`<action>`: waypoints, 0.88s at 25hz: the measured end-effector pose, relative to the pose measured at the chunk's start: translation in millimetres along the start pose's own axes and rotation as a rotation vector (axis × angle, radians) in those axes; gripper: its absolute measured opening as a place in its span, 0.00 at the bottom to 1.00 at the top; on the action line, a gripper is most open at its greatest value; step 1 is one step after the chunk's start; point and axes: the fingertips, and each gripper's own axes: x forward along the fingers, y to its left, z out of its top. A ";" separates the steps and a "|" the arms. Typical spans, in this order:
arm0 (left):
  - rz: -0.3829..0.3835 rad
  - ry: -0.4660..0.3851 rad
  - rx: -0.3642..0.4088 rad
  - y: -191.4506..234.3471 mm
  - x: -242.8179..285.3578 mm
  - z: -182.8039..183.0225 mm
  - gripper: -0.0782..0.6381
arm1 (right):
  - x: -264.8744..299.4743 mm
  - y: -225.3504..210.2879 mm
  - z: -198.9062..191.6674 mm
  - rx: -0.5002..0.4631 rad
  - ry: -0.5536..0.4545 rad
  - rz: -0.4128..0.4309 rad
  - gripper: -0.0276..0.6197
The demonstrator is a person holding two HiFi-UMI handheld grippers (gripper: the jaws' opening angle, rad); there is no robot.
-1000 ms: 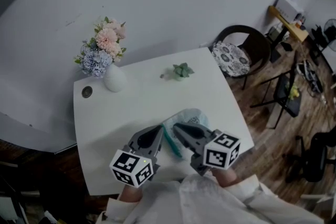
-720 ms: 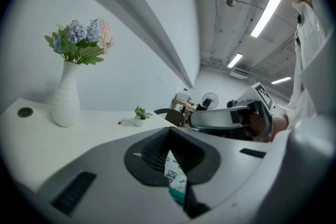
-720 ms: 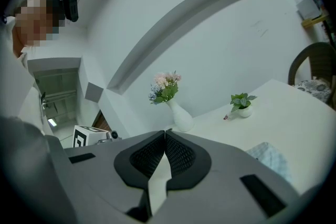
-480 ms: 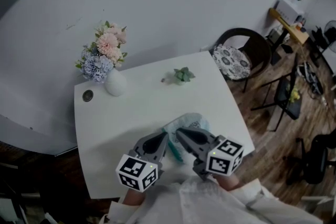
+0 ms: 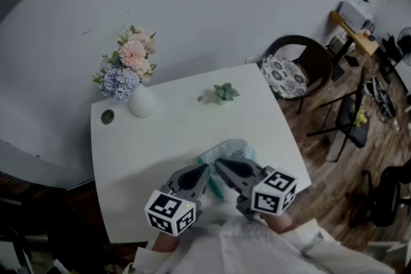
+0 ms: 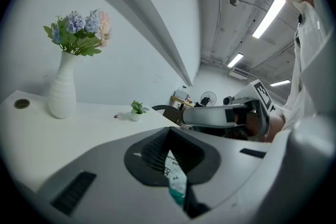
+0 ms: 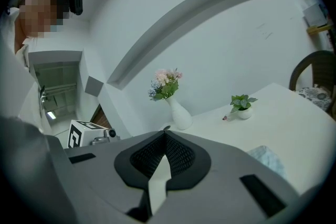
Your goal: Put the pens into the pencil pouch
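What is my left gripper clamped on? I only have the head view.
Observer: The left gripper is shut on a printed strip with a teal edge, apparently the rim of the pouch.
Operator: And the right one?
Observer: The right gripper is shut; only a pale sliver shows between its jaws, and I cannot tell what it is.
Operator: Anything beside the little plant?
Observer: A tiny red thing lies on the table just left of it.
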 end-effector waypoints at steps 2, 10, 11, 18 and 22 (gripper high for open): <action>0.000 -0.002 -0.001 0.4 -0.4 0.4 0.12 | 0.7 1.2 -0.7 -0.002 0.004 0.008 0.05; 0.000 -0.002 -0.019 1.4 -2.2 -0.3 0.12 | -0.4 1.7 -1.7 0.003 0.005 0.007 0.05; 0.001 -0.002 -0.019 1.6 -2.3 -0.3 0.12 | -0.3 1.7 -1.9 0.002 0.007 0.006 0.05; -0.005 0.003 -0.024 -0.4 -1.3 -2.4 0.12 | -1.1 2.9 -4.7 -0.014 0.018 0.009 0.05; -0.001 0.012 -0.027 -0.5 -1.5 -5.2 0.12 | -1.7 4.2 -3.7 -0.009 0.013 0.013 0.05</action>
